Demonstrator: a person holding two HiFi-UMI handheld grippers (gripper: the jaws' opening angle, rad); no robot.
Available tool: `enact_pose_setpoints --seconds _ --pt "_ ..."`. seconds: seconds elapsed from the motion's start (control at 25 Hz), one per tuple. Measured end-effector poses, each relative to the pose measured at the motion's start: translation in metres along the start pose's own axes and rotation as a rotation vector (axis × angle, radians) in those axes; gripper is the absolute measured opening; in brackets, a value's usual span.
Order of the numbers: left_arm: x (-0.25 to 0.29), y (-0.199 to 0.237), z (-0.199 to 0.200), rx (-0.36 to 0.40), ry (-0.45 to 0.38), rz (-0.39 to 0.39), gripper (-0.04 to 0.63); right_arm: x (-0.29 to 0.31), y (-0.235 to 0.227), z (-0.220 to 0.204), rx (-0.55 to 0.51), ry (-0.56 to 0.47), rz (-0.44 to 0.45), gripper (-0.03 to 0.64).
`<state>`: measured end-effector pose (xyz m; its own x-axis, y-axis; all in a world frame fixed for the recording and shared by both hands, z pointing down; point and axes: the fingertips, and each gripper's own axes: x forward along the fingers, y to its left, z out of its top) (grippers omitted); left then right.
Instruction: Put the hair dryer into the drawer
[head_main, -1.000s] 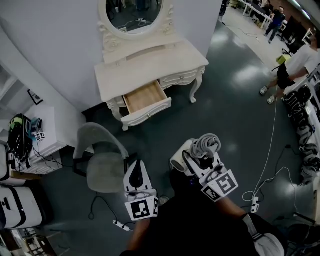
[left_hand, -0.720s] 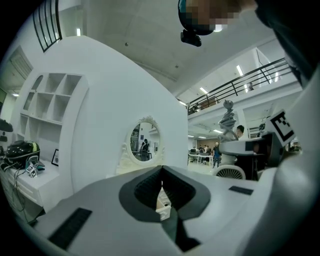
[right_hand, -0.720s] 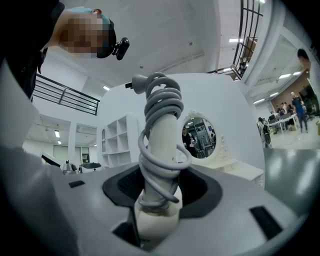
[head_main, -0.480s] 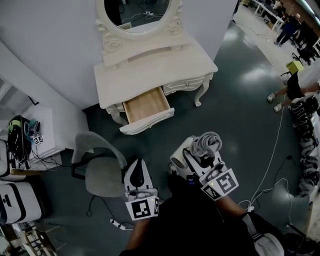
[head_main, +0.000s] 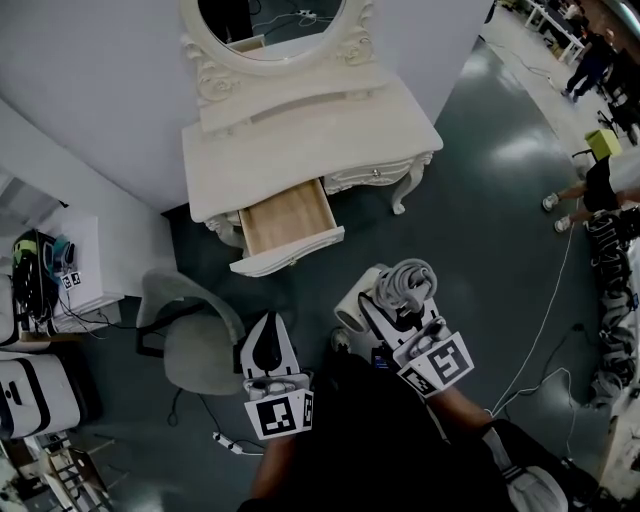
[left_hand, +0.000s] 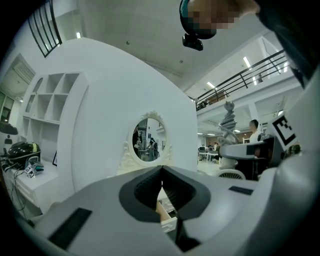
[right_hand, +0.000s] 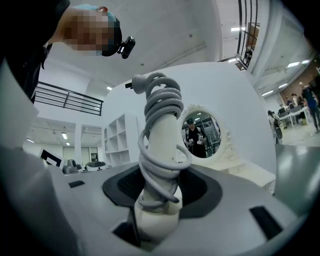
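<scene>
A white hair dryer (head_main: 372, 298) with its grey cord (head_main: 405, 282) wound round the handle sits between the jaws of my right gripper (head_main: 400, 318), which is shut on it. In the right gripper view the handle (right_hand: 162, 145) stands upright between the pads. My left gripper (head_main: 266, 352) is beside it on the left, jaws closed together with nothing in them; its tips (left_hand: 161, 172) meet. Ahead stands the cream dressing table (head_main: 300, 125) with its wooden drawer (head_main: 288, 215) pulled open. Both grippers are a good way short of it, over the dark floor.
A grey chair (head_main: 190, 335) stands left of my left gripper, near the drawer's front. A white shelf unit (head_main: 60, 285) with gear is at the far left. Cables and a power strip (head_main: 225, 440) lie on the floor. A person (head_main: 600, 180) stands at the right.
Both grippers have travelled toward the dressing table, which now looks larger and nearer. The hair dryer stays gripped on the right and the left jaws stay shut.
</scene>
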<state>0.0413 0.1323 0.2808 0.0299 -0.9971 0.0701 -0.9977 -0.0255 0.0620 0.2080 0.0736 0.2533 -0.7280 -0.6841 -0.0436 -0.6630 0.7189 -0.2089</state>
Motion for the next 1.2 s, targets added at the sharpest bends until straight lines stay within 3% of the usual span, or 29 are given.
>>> enact_pose_setpoints --seconds 0.48,1.2 --pt "0.032 0.012 0.002 0.009 -0.006 0.022 0.023 0.029 -0.027 -0.005 0.003 0.019 -0.005 0.202" --pt "0.113 0.085 -0.004 -0.038 0.024 -0.001 0.023 0.139 -0.047 -0.042 -0.029 0.093 -0.018 0.202"
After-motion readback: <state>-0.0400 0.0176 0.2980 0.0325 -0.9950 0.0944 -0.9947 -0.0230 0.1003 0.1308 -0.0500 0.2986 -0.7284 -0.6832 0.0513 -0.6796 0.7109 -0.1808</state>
